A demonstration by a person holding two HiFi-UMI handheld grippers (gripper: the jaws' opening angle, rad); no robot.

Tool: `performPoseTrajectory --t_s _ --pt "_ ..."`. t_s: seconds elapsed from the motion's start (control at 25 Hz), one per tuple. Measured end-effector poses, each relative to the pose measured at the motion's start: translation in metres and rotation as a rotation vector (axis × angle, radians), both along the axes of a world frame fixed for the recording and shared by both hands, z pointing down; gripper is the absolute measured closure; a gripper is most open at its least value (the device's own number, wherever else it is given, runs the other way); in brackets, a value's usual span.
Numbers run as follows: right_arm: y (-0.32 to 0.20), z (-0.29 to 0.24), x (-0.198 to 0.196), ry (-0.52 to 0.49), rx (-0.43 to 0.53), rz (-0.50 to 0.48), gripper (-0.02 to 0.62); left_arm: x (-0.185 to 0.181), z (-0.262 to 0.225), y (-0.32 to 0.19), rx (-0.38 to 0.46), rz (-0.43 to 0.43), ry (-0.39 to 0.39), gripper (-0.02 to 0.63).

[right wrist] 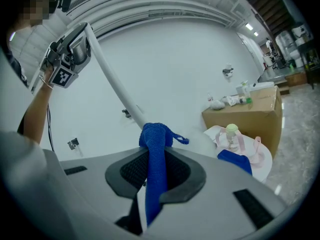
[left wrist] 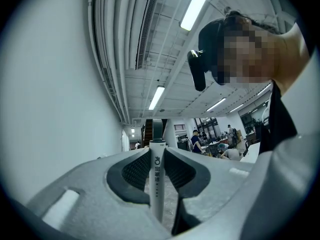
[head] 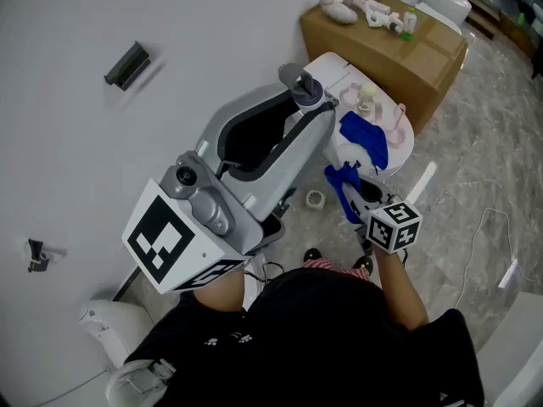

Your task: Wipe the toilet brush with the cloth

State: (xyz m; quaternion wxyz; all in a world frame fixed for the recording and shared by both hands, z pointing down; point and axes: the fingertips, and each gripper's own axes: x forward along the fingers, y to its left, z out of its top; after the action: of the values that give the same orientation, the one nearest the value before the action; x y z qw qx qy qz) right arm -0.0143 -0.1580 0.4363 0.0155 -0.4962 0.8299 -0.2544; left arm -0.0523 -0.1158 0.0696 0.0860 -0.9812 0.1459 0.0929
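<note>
Right gripper view: cloth (right wrist: 154,181) clamped in right claw (right wrist: 156,153), touching toilet brush (right wrist: 115,80).

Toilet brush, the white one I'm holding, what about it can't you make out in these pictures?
Bristle head: in no view. In the right gripper view the white plastic toilet brush handle runs out of sight behind the blue cloth clamped in the right gripper.
Print on the handle: left gripper view, between the jaws of the left gripper, too small to read.
Head view: the left gripper's grey body covers most of the handle.
</note>
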Motion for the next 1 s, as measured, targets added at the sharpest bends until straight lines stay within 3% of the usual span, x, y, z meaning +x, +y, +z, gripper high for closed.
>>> performPoseTrajectory --t_s 0.56,1.0 --pt "0.012 0.016 0.007 0.015 -0.039 0.002 0.531 0.000 0.001 0.001 -0.014 0.021 0.014 0.517" --pt "0.049 -0.019 0.021 -0.068 0.037 -0.009 0.531 -0.001 0.015 -0.010 0.009 0.000 -0.030 0.517"
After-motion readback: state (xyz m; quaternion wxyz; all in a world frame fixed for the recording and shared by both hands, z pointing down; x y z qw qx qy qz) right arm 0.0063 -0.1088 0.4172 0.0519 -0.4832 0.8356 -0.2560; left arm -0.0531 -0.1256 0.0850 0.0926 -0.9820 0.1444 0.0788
